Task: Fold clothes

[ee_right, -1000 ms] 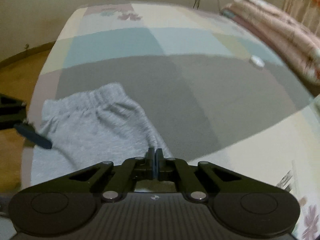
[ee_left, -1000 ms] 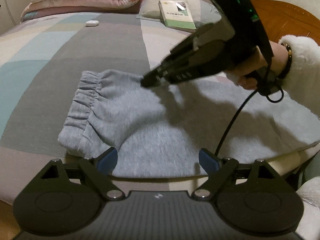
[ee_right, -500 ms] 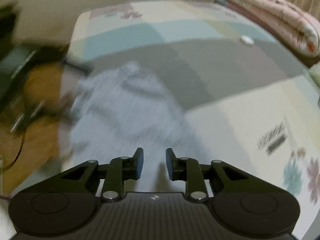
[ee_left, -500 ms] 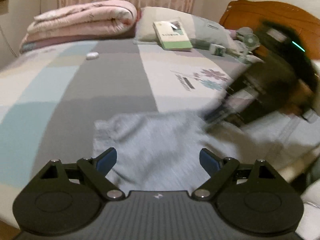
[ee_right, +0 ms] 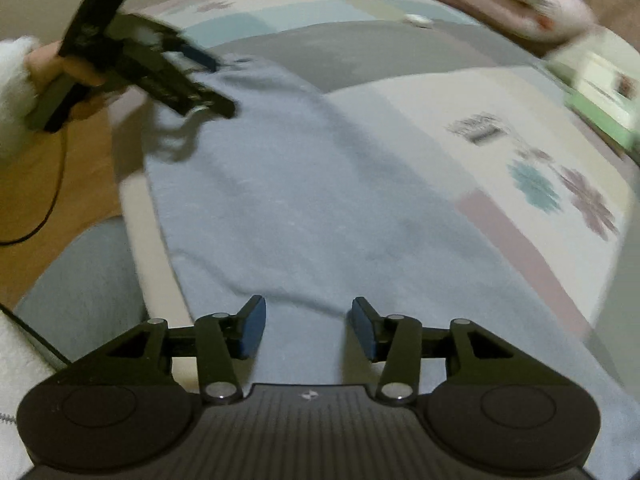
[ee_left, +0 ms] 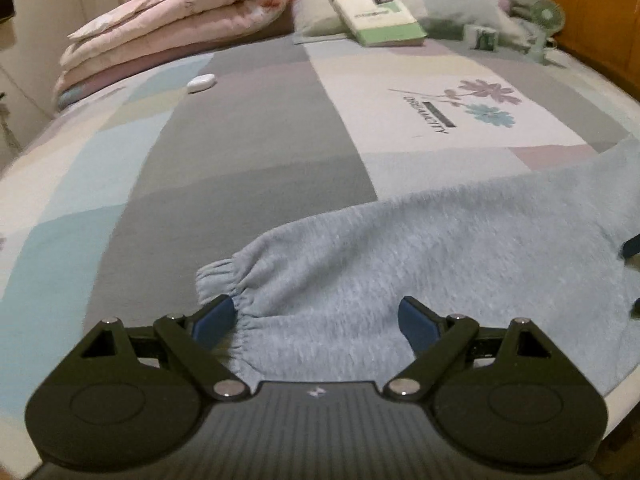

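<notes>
Light grey sweatpants point(ee_left: 420, 256) lie stretched along the near edge of the bed, the elastic cuff point(ee_left: 218, 278) at their left end. My left gripper point(ee_left: 316, 316) is open just above the cuff end, its left pad beside the gathered elastic, with nothing held. The right wrist view shows the same pants point(ee_right: 304, 184) running away from me. My right gripper point(ee_right: 308, 326) is open low over the cloth at the other end. The left gripper point(ee_right: 218, 84), held in a hand point(ee_right: 60, 68), hovers at the far cuff.
The patchwork bedsheet point(ee_left: 248, 152) spreads beyond the pants. A folded pink quilt point(ee_left: 172, 20), a book point(ee_left: 376, 12) on a pillow, a small white object point(ee_left: 202, 82) and a little fan point(ee_left: 544, 12) sit at the back. Wooden floor point(ee_right: 60, 184) and a cable lie off the bed's edge.
My right gripper has gone from shut to open and drawn away to the far end of the pants. The left gripper has come in over the cuff. The pants lie longer.
</notes>
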Tool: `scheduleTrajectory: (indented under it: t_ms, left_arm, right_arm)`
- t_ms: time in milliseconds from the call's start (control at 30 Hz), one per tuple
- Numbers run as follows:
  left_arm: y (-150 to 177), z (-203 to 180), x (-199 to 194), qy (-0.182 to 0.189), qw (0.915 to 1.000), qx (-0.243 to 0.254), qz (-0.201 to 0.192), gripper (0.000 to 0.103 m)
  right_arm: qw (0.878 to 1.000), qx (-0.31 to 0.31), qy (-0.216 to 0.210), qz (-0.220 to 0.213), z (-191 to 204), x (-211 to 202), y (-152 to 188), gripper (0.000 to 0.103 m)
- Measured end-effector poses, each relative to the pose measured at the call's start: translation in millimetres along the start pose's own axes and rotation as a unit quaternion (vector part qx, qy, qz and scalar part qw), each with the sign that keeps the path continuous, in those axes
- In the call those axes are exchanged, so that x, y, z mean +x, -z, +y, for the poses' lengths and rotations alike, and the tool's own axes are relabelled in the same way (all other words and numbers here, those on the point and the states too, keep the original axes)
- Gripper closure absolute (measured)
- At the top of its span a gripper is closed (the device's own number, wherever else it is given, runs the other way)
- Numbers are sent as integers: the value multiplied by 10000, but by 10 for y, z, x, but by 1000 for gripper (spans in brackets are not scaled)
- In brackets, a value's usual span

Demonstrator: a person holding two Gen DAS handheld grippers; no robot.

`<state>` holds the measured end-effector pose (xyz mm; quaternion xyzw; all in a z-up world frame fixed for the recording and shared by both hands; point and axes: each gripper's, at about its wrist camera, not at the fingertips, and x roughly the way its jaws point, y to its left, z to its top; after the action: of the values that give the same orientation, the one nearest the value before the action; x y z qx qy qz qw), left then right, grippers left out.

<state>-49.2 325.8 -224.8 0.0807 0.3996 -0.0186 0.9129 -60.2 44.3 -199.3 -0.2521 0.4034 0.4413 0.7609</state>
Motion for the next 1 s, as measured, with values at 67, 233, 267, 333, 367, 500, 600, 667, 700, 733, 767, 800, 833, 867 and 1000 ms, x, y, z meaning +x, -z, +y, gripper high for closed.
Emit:
scheduleTrajectory:
  t_ms: [67, 233, 267, 333, 367, 500, 600, 667, 700, 733, 767, 800, 833, 867, 1000]
  left_arm:
    - [-40, -114, -162, 52, 9998, 97, -180, 14]
    - [37, -473, -226, 445, 9982, 387, -114, 13]
    - [53, -508, -167, 450, 9983, 375, -19, 13]
    - [85, -527, -21, 366, 9988, 261, 191, 11]
    - [92, -470, 34, 339, 9991, 13, 271, 7]
    - [-25, -366, 61, 69, 9977, -483, 468, 11]
    - [-172, -574, -138, 224, 9994, -114, 238, 10]
    - [-296, -801, -237, 688, 9976, 48, 82, 9]
    - [-362, -944, -264, 952, 9954, 138, 25, 9]
    - [-427, -1088, -290, 1216, 9923, 228, -32, 9]
    - [-477, -1236, -281, 1481, 9885, 308, -64, 9]
    - [-521, -1386, -257, 1746, 9839, 384, -85, 9]
    - [-557, -1547, -201, 1953, 9797, 441, -67, 9]
    - [-593, -1707, -106, 2063, 9774, 459, 11, 9]
    - [-679, -1960, 229, 1763, 9838, 289, 164, 10]
  right_arm:
    - [9991, 284, 240, -188, -93, -209, 131, 48]
    - [9915, 1064, 716, -221, -325, -434, 599, 42]
    - [9890, 1218, 812, -205, -380, -468, 698, 42]
    - [9839, 1527, 918, -127, -483, -491, 888, 41]
    - [9802, 1685, 1035, -4, -527, -462, 982, 41]
    - [9688, 2147, 1236, 12, -637, -556, 1252, 32]
    - [9649, 2229, 1387, -63, -627, -694, 1330, 31]
    - [9612, 2327, 1473, -176, -678, -764, 1372, 30]
    - [9592, 2376, 1516, -233, -704, -798, 1393, 29]
    - [9567, 2440, 1569, -252, -744, -794, 1407, 28]
    - [9546, 2493, 1610, -256, -783, -808, 1430, 28]
    - [9529, 2537, 1644, -247, -807, -810, 1461, 28]
    - [9515, 2562, 1685, -230, -840, -784, 1488, 28]
    - [9497, 2577, 1763, -217, -851, -778, 1510, 28]
    - [9394, 2686, 2123, -165, -893, -801, 1649, 28]
